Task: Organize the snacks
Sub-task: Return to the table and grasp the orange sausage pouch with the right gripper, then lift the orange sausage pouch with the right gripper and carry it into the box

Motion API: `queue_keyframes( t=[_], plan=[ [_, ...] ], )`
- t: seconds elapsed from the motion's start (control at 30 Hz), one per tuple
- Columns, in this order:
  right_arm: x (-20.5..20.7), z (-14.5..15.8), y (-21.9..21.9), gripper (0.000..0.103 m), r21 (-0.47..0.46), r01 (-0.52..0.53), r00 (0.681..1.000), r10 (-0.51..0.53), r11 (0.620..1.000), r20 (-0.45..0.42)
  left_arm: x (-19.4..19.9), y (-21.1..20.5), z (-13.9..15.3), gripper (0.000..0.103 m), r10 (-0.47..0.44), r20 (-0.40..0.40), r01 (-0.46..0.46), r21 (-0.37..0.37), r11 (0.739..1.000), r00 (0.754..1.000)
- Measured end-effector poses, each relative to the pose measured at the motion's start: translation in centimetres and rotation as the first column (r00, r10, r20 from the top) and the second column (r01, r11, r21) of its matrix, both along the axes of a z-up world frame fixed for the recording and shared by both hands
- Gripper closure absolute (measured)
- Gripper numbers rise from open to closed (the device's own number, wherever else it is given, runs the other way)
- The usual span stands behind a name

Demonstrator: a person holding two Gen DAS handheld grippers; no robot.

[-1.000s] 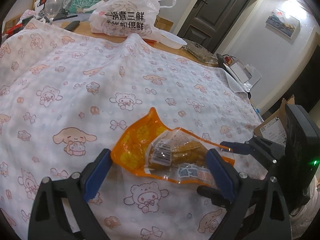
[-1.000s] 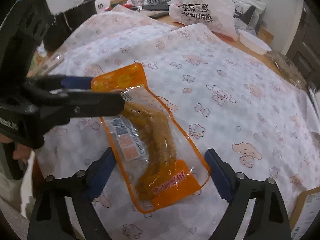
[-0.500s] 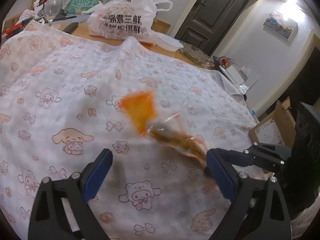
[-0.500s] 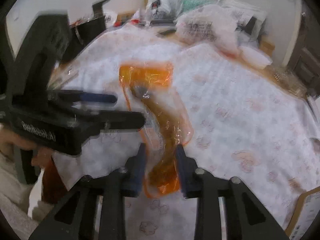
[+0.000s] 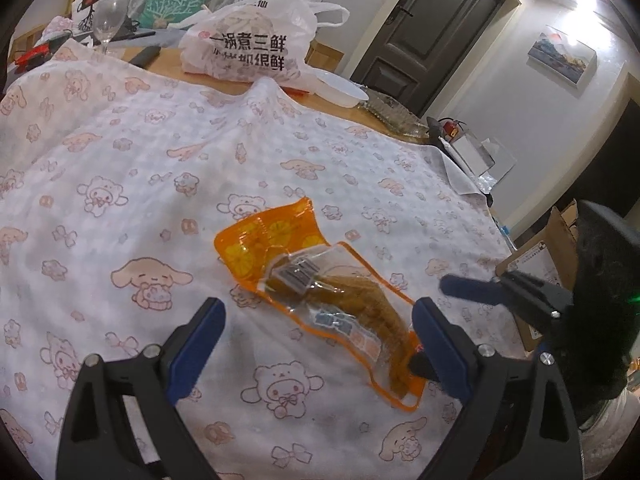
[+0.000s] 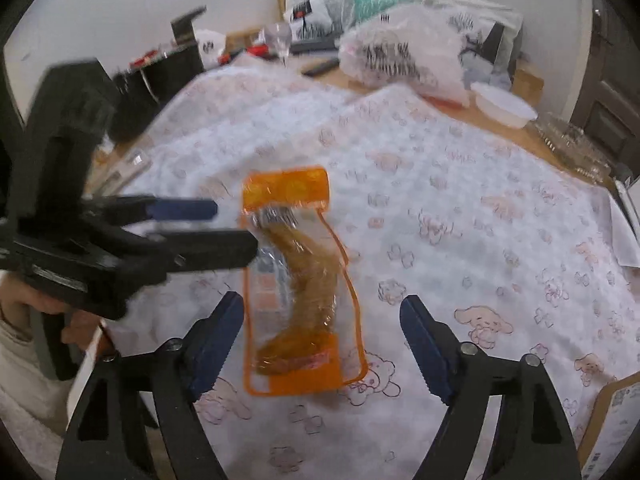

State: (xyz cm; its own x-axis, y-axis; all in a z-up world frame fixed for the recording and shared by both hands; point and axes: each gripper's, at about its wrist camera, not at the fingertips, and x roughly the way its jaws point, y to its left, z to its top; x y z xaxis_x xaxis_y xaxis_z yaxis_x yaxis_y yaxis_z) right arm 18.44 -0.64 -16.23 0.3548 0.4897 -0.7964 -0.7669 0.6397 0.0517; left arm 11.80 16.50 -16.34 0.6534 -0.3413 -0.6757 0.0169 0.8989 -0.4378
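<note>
Through the left wrist camera our left gripper (image 5: pixel 316 344) stands wide open, and the snack packet (image 5: pixel 320 288) lies flat on the cartoon-print cloth (image 5: pixel 120 168), its orange header toward eleven o'clock and its clear tail running under the pad at four o'clock; our right gripper (image 5: pixel 432 326) reaches in from three o'clock, one finger at the packet's near corner. At twelve o'clock, well apart, sit a white shopping bag (image 5: pixel 248 48), a wine glass (image 5: pixel 108 16) and a white bowl (image 5: pixel 340 88). Through the right wrist camera our right gripper (image 6: pixel 322 340) has just been opening; its jaws are now spread with the packet (image 6: pixel 300 280) between them, neither pad pressing it. To do this step well, we judge we should square the pads across the packet's stiffer sealed end and close gently, since thin film slips and buckles. Our left gripper (image 6: pixel 224 226) juts in from nine o'clock, overlapping the packet's upper edge in this view, and could block a lift; the loose cloth may snag.
</note>
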Motion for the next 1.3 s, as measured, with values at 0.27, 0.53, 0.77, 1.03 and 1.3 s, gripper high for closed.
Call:
queue_keyframes(
  t=[0.27, 0.53, 0.77, 1.03, 1.3],
  plan=[
    [0.0, -2.2, 2.1, 0.025, -0.019, -0.053, 0.997, 0.052, 0.998, -0.058, 0.6, -0.1, -0.4, 0.010, -0.006, -0.010, 0.006, -0.002, 1.000, 1.000],
    [-1.4, -1.6, 2.4, 0.054, -0.083, -0.063, 0.997, 0.067, 0.995, 0.047, 0.5, -0.3, -0.4, 0.010, -0.009, -0.011, 0.009, -0.005, 1.000, 1.000],
    [-2.1, -0.2, 1.9, 0.055, -0.019, -0.056, 0.997, 0.057, 0.998, 0.056, -0.3, -0.6, 0.7, 0.010, -0.015, 0.012, 0.015, -0.013, 1.000, 1.000],
    [-4.1, 3.8, 0.4, 0.055, 0.119, -0.080, 0.995, 0.071, 0.990, 0.072, -2.1, -0.9, 4.5, 0.040, -0.012, 0.117, 0.018, -0.047, 0.999, 0.993],
    [-7.0, 7.2, -1.9, 0.055, 0.178, -0.095, 0.988, 0.071, 0.979, 0.140, -4.9, -3.5, 8.9, 0.075, -0.037, 0.201, 0.029, 0.043, 0.999, 0.979]
  ],
)
